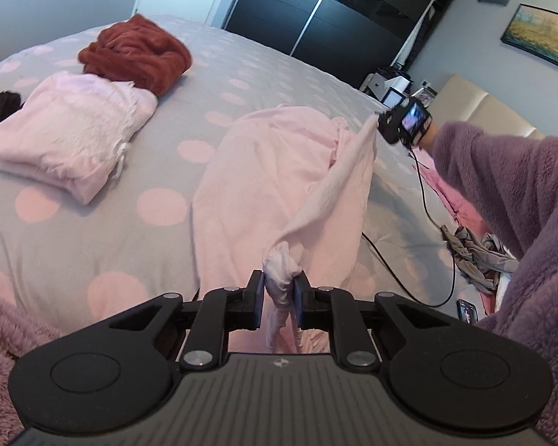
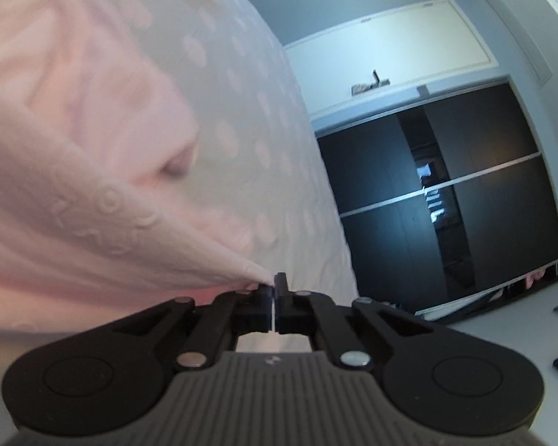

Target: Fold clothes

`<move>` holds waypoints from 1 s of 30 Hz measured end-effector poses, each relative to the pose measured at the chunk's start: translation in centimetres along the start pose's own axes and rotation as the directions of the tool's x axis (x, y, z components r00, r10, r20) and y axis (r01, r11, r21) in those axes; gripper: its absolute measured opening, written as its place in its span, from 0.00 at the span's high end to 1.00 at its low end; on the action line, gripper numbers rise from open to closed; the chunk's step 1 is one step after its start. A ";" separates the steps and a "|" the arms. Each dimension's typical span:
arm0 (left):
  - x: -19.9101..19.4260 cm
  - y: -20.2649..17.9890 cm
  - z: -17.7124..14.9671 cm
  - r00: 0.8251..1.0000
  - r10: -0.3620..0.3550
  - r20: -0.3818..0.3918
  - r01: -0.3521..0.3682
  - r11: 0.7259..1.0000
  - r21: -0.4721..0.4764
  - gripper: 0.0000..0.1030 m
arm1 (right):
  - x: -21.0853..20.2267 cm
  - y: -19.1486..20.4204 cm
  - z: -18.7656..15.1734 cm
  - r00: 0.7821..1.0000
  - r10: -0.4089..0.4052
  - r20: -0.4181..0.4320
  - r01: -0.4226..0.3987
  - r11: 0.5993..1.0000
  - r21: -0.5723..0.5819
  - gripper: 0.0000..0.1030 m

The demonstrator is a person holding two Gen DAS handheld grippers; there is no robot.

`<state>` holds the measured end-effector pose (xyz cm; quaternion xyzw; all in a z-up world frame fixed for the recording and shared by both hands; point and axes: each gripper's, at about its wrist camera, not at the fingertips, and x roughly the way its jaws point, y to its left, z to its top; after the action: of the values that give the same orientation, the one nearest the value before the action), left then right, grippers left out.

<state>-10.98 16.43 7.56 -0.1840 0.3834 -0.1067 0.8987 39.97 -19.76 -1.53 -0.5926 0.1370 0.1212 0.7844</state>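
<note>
My left gripper (image 1: 280, 299) is clamped on a bunched, twisted corner of the pale pink soft cotton garment (image 1: 256, 186), the wad of cloth filling the gap between its two pads. My right gripper (image 2: 274, 299) pinches another thin corner of that same garment, its jaws closed almost flat with only a sliver of fabric between them. From the left wrist view I see the right gripper (image 1: 398, 124) held up and away, so one edge of the garment runs taut between my two grips while the rest lies draped on the grey duvet with large pink dots (image 1: 93, 223).

I judge that I am stretching an edge in order to lay or fold the piece. To do it well I should keep the tension even on both corners, hold them level, and lower the edge so that it lands straight, without dragging the part already lying on the bed. The left grip holds a thick knot of cloth, which may leave a crumpled corner; a flatter hold would give a cleaner line.

A folded pale pink fleecy garment (image 1: 67, 137) and a bundled rust-red fuzzy garment (image 1: 137, 54) lie further up the bed, just touching each other.

Raised letter-like shapes show on the pink cloth in the right wrist view, but they are too blurred to read. I find no other legible label or brand.
</note>
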 end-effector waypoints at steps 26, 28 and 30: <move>1.0 3.7 -2.9 0.984 0.081 -0.157 -0.087 0.995 -0.037 0.87 | 1.8 4.3 20.4 0.994 0.079 0.069 -0.067 0.985 -0.161 0.64; 0.9 3.6 -3.1 0.984 0.095 -0.150 -0.101 0.994 -0.032 0.87 | 0.7 3.6 19.4 0.995 0.080 0.059 -0.072 0.989 -0.127 0.61; 1.0 3.7 -3.3 0.982 0.116 -0.150 -0.123 0.992 -0.037 0.87 | -0.7 2.7 18.0 0.995 0.090 0.035 -0.087 0.993 -0.085 0.59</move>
<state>-12.53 18.68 3.27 -0.1730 0.4614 -0.0572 0.8683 39.66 -1.75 0.93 -0.6157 0.1428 0.1730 0.7554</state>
